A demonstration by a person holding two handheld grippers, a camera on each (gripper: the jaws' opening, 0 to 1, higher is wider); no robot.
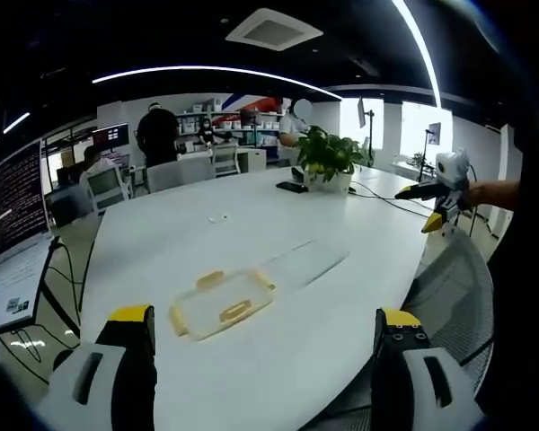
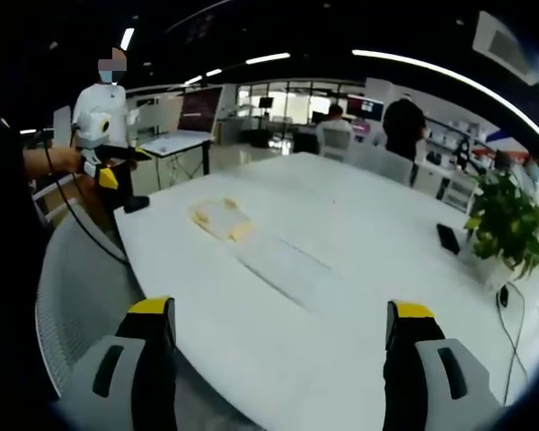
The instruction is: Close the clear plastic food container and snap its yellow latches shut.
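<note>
In the left gripper view, the left gripper [image 1: 264,337] fills the lower frame, jaws spread wide apart, gripping nothing. Just beyond, centre-left on the white table [image 1: 251,224], lies the clear container [image 1: 223,303] with yellow latches. The right gripper [image 2: 281,330] likewise gapes, holding nothing. A potted plant [image 1: 328,157] stands far back.

Each grey claw [image 1: 262,334] [image 2: 283,325] has yellow-tipped black jaws.

A clear container lid [image 1: 223,303] with yellow latches [image 1: 234,312] is seen on the white surface [image 1: 278,341]. Grey fingers [image 1: 130,346] are tipped yellow; the potted plant [image 1: 328,154] is green.
</note>
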